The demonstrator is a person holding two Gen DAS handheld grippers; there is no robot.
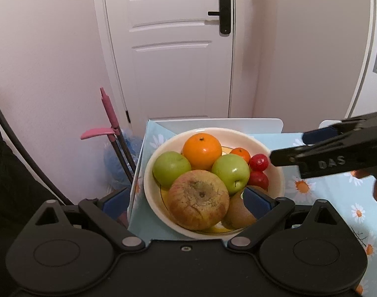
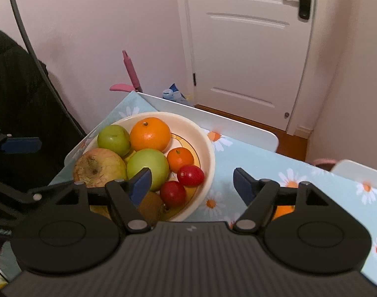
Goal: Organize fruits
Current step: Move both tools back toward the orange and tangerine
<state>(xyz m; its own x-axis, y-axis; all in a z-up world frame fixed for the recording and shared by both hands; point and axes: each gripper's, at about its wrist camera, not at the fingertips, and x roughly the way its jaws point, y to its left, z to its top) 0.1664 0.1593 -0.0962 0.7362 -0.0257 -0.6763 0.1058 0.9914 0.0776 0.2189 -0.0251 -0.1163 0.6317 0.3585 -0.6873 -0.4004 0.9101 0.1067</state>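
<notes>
right gripper (image 2: 192, 183) and left gripper (image 1: 186, 198) both spread wide, empty, over the fruit bowl (image 2: 208, 148).

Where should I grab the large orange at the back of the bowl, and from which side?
Grip the large orange across its round middle, coming down from above. Its top, stem up, is exposed, while green apples crowd its lower sides and the bowl wall backs it.

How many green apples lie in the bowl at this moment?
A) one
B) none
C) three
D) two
D: the bowl holds two green apples, one at the left rim and one near the middle, beside the big orange.
</notes>
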